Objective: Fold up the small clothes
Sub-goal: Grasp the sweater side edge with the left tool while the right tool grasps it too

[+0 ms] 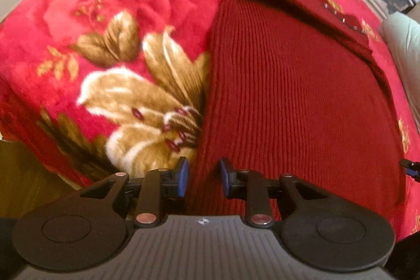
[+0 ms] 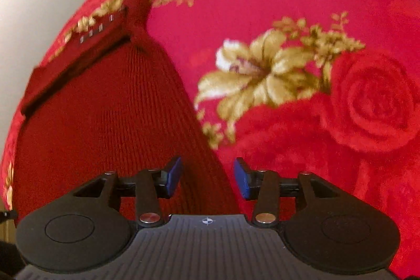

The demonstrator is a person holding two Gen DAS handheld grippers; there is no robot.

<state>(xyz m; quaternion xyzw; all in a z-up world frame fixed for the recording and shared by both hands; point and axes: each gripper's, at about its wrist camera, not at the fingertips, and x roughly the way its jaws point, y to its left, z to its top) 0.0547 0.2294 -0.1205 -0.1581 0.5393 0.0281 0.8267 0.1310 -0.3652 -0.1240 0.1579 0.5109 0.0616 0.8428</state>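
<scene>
On the floral red blanket [image 1: 118, 4] we've got a dark red ribbed knit sweater [image 1: 288, 96] lying flat. Our left gripper [image 1: 204, 176] straddles its left edge, our right gripper [image 2: 207, 176] its right edge, fingers spread, pinching nothing.

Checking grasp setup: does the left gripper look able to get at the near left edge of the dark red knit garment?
Probably yes. The left gripper is open and straddles the knit garment edge on the floral blanket, with nothing between.
</scene>
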